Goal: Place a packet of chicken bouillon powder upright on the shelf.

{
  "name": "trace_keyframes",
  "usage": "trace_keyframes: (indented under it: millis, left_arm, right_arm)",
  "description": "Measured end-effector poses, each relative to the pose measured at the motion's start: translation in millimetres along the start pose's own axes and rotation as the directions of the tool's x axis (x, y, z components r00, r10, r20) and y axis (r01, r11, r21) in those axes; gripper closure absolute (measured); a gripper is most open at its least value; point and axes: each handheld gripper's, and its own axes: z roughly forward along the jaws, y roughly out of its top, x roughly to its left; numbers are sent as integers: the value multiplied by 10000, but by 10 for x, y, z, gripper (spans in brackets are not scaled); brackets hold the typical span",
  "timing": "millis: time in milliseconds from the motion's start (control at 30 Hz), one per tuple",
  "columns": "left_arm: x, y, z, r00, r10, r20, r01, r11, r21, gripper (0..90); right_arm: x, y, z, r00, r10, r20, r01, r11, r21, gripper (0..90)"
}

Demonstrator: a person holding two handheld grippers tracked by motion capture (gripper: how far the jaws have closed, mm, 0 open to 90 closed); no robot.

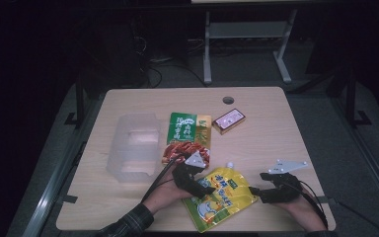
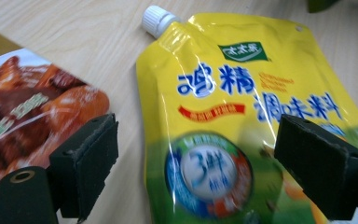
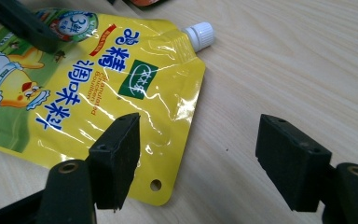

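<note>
A yellow spouted pouch (image 1: 220,196) (image 2: 223,93) (image 3: 98,79) with a white cap (image 3: 200,35) lies flat near the table's front edge. My left gripper (image 1: 203,186) (image 2: 198,140) is open at the pouch's left side, its jaws straddling the printed front. My right gripper (image 1: 258,183) (image 3: 200,140) is open at the pouch's right corner, with one jaw over the corner that has the punched hole and the other over bare wood. Nothing is held by either one.
A green and red food packet (image 1: 188,137) (image 2: 23,107) lies just behind the pouch. A clear plastic box (image 1: 132,145) stands to the left. A small pink and brown carton (image 1: 229,121) lies at the back right, near a cable hole (image 1: 228,100) in the table.
</note>
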Motion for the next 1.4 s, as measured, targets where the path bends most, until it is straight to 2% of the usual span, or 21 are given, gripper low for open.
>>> trace_keyframes:
  millis: [33, 133, 267, 367, 400, 433, 567, 667, 700, 733, 767, 900, 1000, 1200, 1400]
  left_arm:
    - [0, 14, 41, 9998, -175, 17, 175, 9998, -57, 133]
    - [20, 33, 107, 9991, -324, 265, 325, 9995, -38, 141]
    - [-14, 41, 119, 9993, 40, 367, -44, 9999, 90, 216]
    - [-55, 71, 129, 9993, 326, 163, -331, 9988, 368, 255]
    - [-69, 79, 131, 9997, 187, 169, -192, 9992, 342, 279]
    - [-71, 81, 126, 9997, 214, 126, -218, 9990, 385, 300]
    - [-68, 91, 116, 9998, 210, -17, -209, 9987, 459, 406]
    - [-50, 94, 102, 9989, 400, -239, -386, 9977, 553, 563]
    - [-54, 93, 104, 9987, 355, -365, -337, 9982, 492, 616]
    - [-49, 95, 98, 9974, 560, -454, -533, 9968, 598, 681]
    - [-54, 97, 99, 9971, 550, -525, -517, 9968, 609, 706]
    - [-13, 95, 89, 9983, 320, -481, -291, 9978, 592, 787]
    - [13, 82, 91, 9994, -23, -356, 35, 9994, 351, 846]
    - [66, 51, 63, 9985, -521, 135, 523, 9985, -151, 881]
    - [75, 77, -39, 9970, -763, 127, 770, 9941, -768, 888]
  right_arm:
    - [0, -4, -1, 10000, -14, -27, 14, 10000, -50, 304]
    - [-6, -1, -3, 10000, -75, -26, 75, 9999, -122, 303]
    - [-3, 7, -27, 9999, -137, 8, 137, 9993, -348, 303]
    - [-7, 14, -35, 9999, -140, 35, 142, 9990, -418, 303]
    - [-7, 14, -36, 9999, -158, 55, 161, 9990, -428, 303]
    - [-7, 16, -38, 9998, -175, 68, 177, 9989, -432, 304]
    - [-1, 29, -54, 9998, -146, 149, 154, 9984, -536, 309]
    - [4, 36, -66, 9996, -210, 213, 223, 9976, -658, 314]
    - [4, 39, -67, 9996, -182, 200, 195, 9976, -671, 315]
    - [5, 42, -65, 9996, -196, 207, 210, 9974, -686, 316]
    - [6, 43, -65, 9995, -228, 211, 242, 9973, -687, 317]
    - [14, 49, -66, 9995, -230, 215, 244, 9974, -681, 319]
    - [10, 51, -72, 9994, -236, 238, 253, 9972, -708, 319]
    - [3, 53, -73, 9995, -215, 236, 231, 9971, -730, 318]
    - [-18, 51, -94, 9998, -97, 187, 112, 9966, -815, 306]
